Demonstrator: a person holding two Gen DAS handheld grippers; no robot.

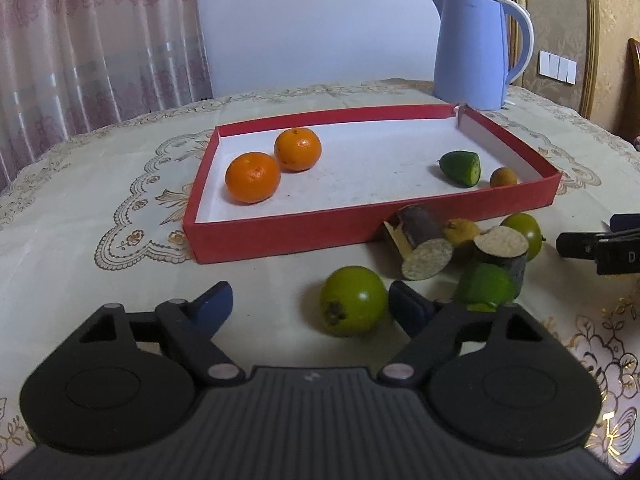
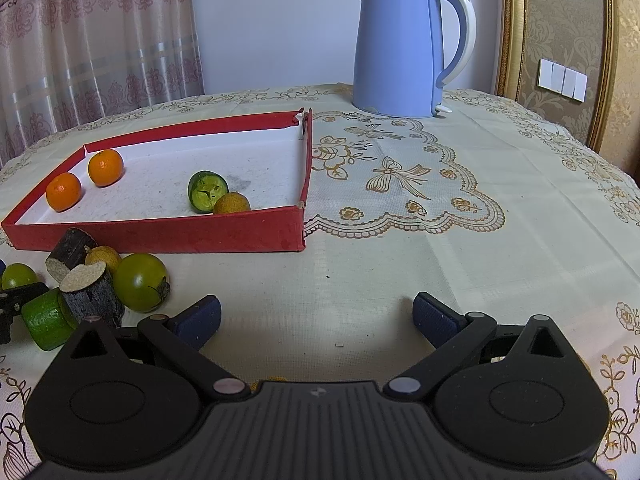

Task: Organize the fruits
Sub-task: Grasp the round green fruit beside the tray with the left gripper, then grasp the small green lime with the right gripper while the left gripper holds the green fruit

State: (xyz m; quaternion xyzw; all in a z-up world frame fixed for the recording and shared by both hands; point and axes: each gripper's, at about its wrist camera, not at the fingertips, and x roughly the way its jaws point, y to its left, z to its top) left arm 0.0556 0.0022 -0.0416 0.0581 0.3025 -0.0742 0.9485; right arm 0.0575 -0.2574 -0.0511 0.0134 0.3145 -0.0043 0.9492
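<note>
A red tray [image 1: 280, 236] [image 2: 160, 236] holds two oranges [image 1: 253, 177] [image 1: 298, 149], a cut green fruit [image 1: 460, 168] and a small brown fruit [image 1: 503, 177]. In front of it on the tablecloth lie a round green fruit [image 1: 354, 306], two dark sugarcane pieces [image 1: 424, 228] [image 1: 502, 248], a small yellow fruit [image 1: 462, 230], another green fruit [image 1: 524, 232] and a lime-green piece [image 1: 484, 286]. My left gripper [image 1: 312, 304] is open around the near green fruit, which sits close to the right finger and well apart from the left one. My right gripper [image 2: 316, 316] is open over bare cloth, right of the pile.
A blue kettle [image 1: 476, 48] [image 2: 404, 48] stands behind the tray's far right corner. The embroidered tablecloth [image 2: 400, 184] stretches right of the tray. A curtain hangs at the back left, and a gold-framed wall stands to the right.
</note>
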